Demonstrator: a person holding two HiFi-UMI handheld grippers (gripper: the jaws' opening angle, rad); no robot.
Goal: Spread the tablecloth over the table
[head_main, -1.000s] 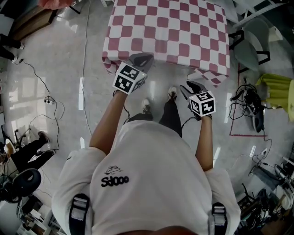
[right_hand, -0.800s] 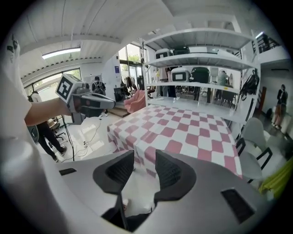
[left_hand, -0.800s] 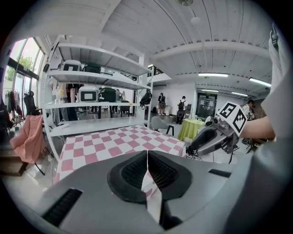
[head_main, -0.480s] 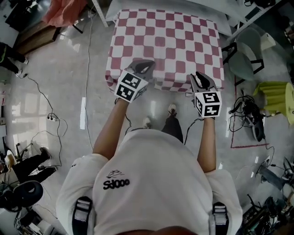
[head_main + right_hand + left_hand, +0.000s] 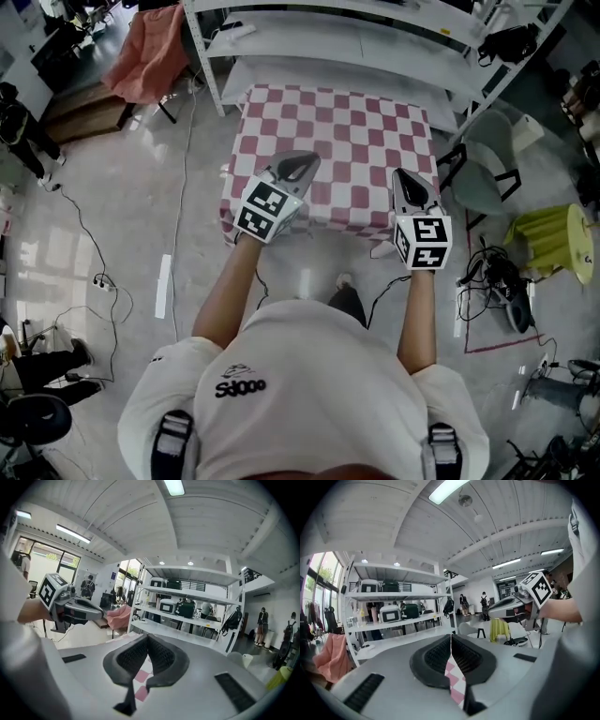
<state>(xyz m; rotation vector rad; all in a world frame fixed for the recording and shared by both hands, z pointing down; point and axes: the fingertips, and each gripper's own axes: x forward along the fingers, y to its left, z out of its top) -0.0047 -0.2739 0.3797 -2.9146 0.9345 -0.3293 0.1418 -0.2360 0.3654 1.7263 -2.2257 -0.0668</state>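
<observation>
Glossy floor [image 5: 112, 187]; pink-white checked tablecloth [image 5: 337, 141] spread flat, sides draping down.

Shirt [image 5: 309, 375] back — print reads roughly "Sdooo".

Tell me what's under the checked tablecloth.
Nothing under the tablecloth shows. It fully covers whatever supports it, so no tabletop or legs can be seen. The left gripper and right gripper pinch its near edge.

Left gripper [image 5: 451, 640] jaws clamped on pink-and-white checked fabric tablecloth [image 5: 456, 686]. White metal shelving rack [image 5: 396, 597] ahead, right gripper [image 5: 493, 612] alongside.
</observation>
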